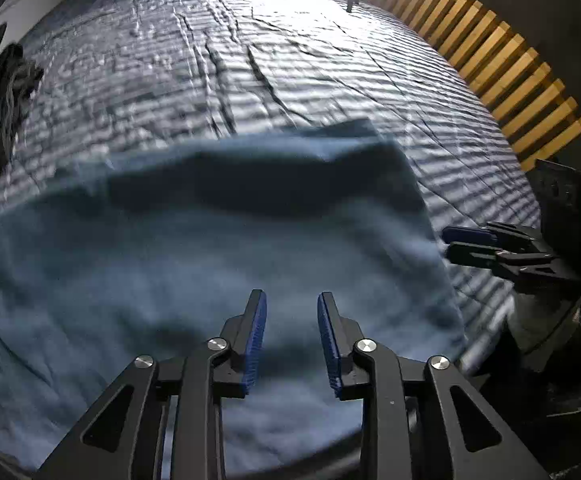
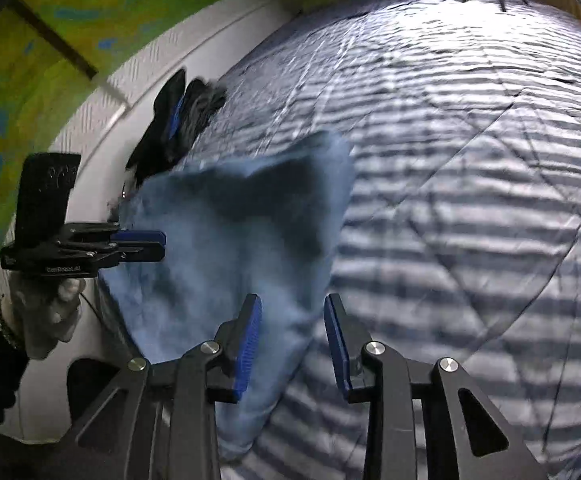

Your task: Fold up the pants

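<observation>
The left gripper [image 1: 292, 300] hovers with its jaws narrowly parted and empty over the blue pants [image 1: 218, 248], which lie bunched directly beneath and ahead of it on the striped quilt [image 1: 330, 80] of the bed. To its right, the right gripper [image 2: 293, 304] is likewise slightly parted with nothing between its pads, the pants' edge just under its left finger. With neither gripper holding, the loose, thick fold may spring open or slump crooked.

A bedroom: striped quilt [image 1: 290, 60] (wrinkled) over a slatted wooden bedframe [image 1: 490, 52].
</observation>
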{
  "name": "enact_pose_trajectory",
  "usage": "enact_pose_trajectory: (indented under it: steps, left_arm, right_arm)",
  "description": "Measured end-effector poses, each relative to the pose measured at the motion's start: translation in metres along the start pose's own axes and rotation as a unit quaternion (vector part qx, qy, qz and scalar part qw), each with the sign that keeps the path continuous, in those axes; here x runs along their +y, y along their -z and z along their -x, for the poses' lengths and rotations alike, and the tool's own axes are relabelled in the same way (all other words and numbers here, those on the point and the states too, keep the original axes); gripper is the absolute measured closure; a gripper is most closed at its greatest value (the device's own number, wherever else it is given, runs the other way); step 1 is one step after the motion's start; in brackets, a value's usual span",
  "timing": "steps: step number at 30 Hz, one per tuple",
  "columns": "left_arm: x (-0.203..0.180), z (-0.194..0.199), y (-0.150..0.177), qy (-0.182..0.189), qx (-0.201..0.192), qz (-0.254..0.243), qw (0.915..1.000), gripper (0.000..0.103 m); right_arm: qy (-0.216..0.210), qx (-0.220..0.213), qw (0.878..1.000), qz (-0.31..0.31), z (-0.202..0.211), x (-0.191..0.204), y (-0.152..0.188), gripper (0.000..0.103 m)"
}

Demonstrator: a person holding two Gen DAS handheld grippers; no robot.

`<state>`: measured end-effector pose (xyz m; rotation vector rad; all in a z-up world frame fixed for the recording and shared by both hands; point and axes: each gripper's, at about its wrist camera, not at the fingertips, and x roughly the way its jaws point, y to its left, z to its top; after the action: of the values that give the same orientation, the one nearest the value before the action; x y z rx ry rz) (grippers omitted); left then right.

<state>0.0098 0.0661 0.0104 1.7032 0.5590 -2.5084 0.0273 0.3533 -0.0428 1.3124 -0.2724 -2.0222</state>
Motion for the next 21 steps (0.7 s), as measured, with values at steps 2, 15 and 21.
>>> enact_pose_trajectory:
  steps: [2, 15, 21]
  left_arm:
    - [-0.006, -0.001, 0.013, 0.001, 0.001, 0.000, 1.0000, 0.073]
    - [0.034, 0.061, 0.038, 0.026, -0.082, 0.066, 0.9941, 0.071]
    - [0.048, 0.091, 0.044, 0.054, -0.113, 0.062, 0.9902, 0.051]
  right_arm:
    - [0.004, 0.007, 1.000, 0.011, -0.003, 0.008, 0.009, 0.073]
    - [0.140, -0.061, 0.956, 0.250, -0.053, 0.172, 0.062, 0.097]
    - [0.150, -0.048, 0.933, 0.324, -0.088, 0.213, 0.069, 0.098]
